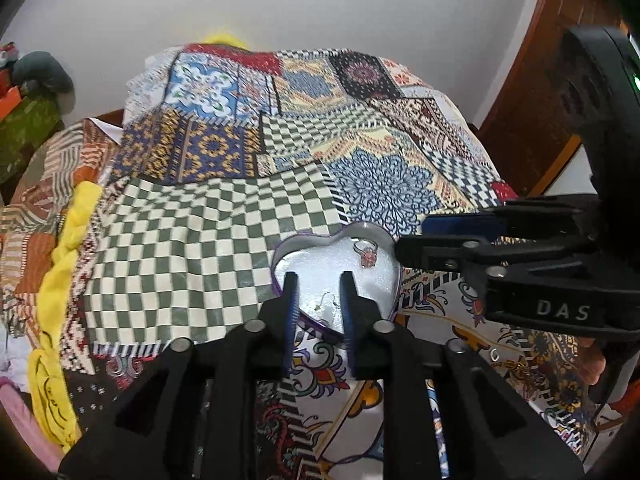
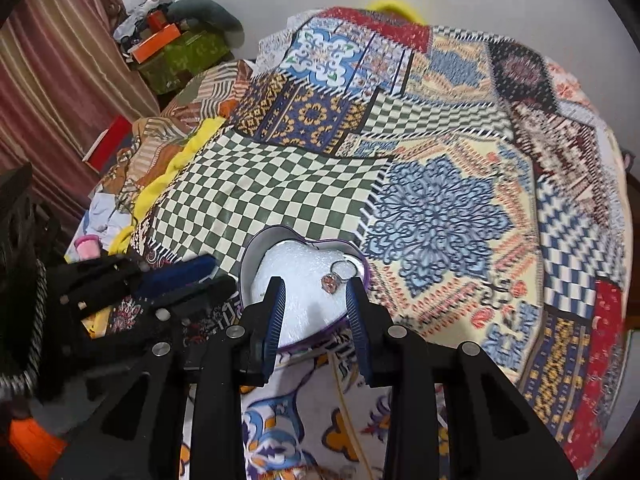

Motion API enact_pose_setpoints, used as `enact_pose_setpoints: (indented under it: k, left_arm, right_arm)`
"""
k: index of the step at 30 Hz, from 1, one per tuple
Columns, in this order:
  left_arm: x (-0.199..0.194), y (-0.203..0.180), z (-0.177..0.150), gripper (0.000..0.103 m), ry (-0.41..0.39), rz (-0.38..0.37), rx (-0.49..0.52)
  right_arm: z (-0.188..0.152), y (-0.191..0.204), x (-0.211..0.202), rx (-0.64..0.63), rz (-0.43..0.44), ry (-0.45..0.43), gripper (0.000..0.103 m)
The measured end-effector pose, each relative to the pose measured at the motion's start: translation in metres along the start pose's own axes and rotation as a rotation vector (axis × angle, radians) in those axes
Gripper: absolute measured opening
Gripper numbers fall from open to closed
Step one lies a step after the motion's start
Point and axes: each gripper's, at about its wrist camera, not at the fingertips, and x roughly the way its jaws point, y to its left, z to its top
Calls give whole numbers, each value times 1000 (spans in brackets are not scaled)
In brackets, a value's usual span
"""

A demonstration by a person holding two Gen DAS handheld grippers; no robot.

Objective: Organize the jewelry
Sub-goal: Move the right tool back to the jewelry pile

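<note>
A heart-shaped tin with a white padded lining lies on a patchwork bedspread. Inside it rests a silver ring with a pink-orange stone. A thin hook earring lies loose on the lining. My left gripper hovers over the tin's near lobe, open, the earring lying free between its fingers. My right gripper is also open over the tin, its right finger close beside the ring without pinching it. Each gripper shows in the other's view, right gripper and left gripper.
A yellow cloth and heaped clothes line the bed's left side. A green box topped with an orange one stands by a striped curtain. A wooden door is at the right.
</note>
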Motion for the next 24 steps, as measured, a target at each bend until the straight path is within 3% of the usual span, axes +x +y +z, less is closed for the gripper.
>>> enact_pose_setpoints:
  k: [6, 9, 14, 24]
  left_arm:
    - [-29, -10, -2, 24, -31, 8, 10]
    - [-43, -18, -6, 27, -43, 16, 27]
    - [-64, -33, -17, 35, -60, 4, 44]
    - [-77, -65, -43, 37, -40, -19, 92]
  right_arm:
    - [-14, 6, -33, -16, -33, -55, 30]
    - [-23, 8, -49, -26, -54, -87, 37]
    - [-42, 11, -76, -40, -84, -138, 38]
    - [-82, 3, -111, -65, -160, -203, 38]
